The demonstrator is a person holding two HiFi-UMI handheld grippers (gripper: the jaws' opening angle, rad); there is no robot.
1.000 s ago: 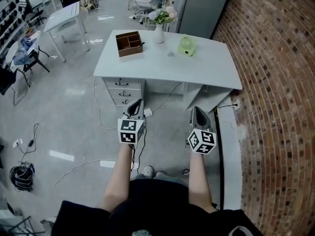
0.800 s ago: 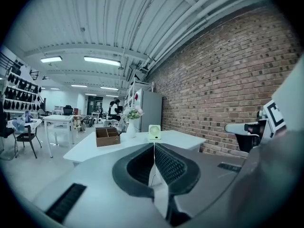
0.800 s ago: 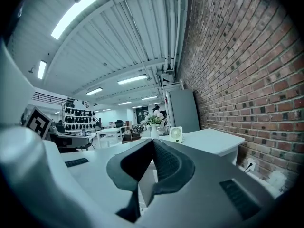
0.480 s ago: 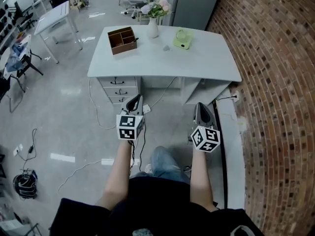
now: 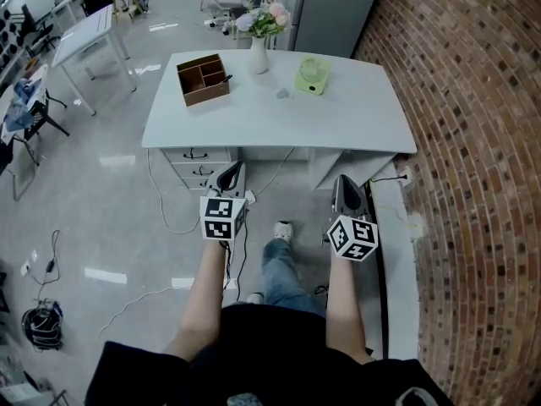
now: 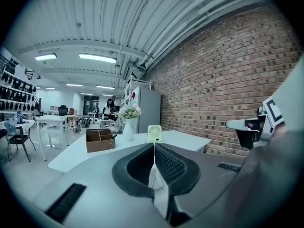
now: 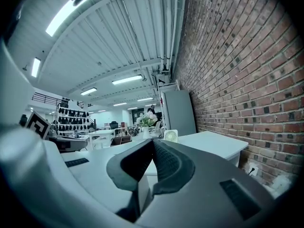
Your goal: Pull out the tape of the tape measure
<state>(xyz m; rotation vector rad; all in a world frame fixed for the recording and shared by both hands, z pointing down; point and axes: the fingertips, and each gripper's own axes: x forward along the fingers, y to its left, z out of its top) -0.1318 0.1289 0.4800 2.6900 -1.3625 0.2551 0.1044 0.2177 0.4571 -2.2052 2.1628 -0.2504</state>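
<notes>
A white desk [image 5: 347, 129] stands ahead of me. On it lies a small grey round object [image 5: 283, 94], too small to tell whether it is the tape measure. My left gripper [image 5: 232, 171] is shut and empty, held in the air short of the desk's front edge. My right gripper [image 5: 345, 181] is level with it, also shut and empty. In the left gripper view the jaws [image 6: 154, 145] meet in a line, with the desk beyond them. The right gripper view shows the same of its jaws [image 7: 153, 140].
On the desk are a brown wooden box [image 5: 203, 79], a white vase of flowers [image 5: 259, 56] and a small green fan [image 5: 311, 74]. Drawers [image 5: 203, 163] sit under its left side. Cables [image 5: 161, 218] lie on the floor. A brick wall [image 5: 473, 142] runs along the right.
The desk has come closer and lower in the head view as the person walks forward; a leg and shoe now show between the arms. Both grippers stay shut and level.
</notes>
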